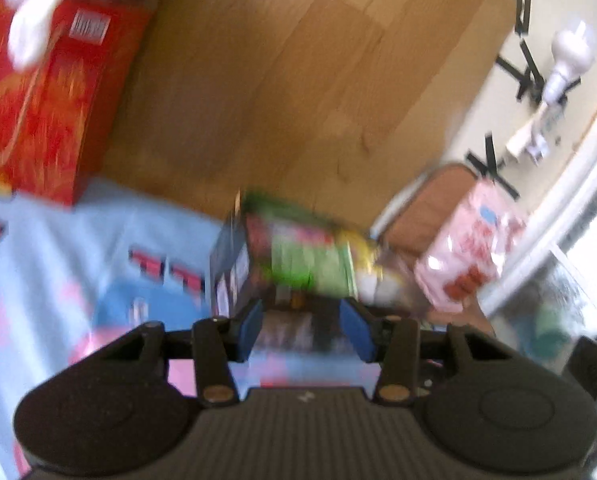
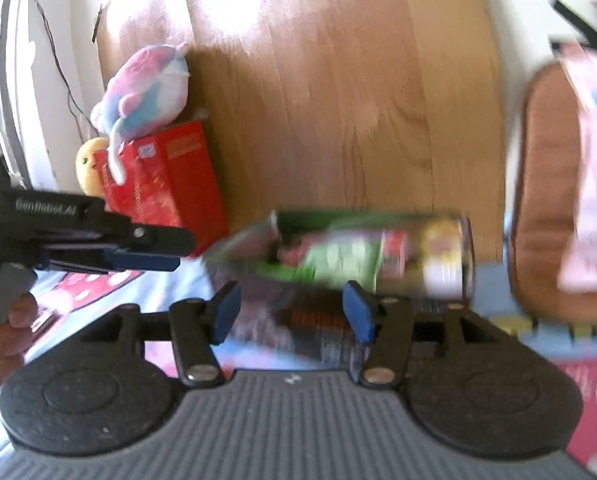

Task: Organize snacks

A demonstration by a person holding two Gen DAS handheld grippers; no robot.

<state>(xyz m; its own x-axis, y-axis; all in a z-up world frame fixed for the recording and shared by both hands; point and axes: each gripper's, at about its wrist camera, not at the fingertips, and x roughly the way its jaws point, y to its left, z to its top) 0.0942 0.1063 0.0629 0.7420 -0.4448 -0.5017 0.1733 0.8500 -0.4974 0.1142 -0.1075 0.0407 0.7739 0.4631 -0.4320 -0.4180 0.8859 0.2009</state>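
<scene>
Both views are pretty smeared, so only the big stuff can be made out. A green snack bag (image 2: 338, 252) is seen lying on its side just past the fingertips of the right gripper (image 2: 294, 312), long axis running crosswise to the fingers, with a yellowish end pointed off to the right-finger side. Under it, between the blue pads (image 2: 356, 316), something dark and striped is visible, too blurred to be named. The right fingers are spread wide apart; whether anything is touched by them can't be told.

From the left wrist view the same green snack bag (image 1: 306, 256) is found just ahead of the left gripper (image 1: 302, 320), leaning against a dark box (image 1: 230, 264) on the left-finger side. The left fingers are parted too, nothing clearly pinched.

A pink snack bag (image 1: 466, 248) is propped beyond the right finger, against a brown chair seat (image 1: 430, 204). A red box (image 2: 166, 176) with a plush toy (image 2: 146, 88) on top sits off past the left finger. Everything close by is laid on a light blue patterned mat (image 1: 78, 248), with wood floor (image 2: 318, 80) further out.
</scene>
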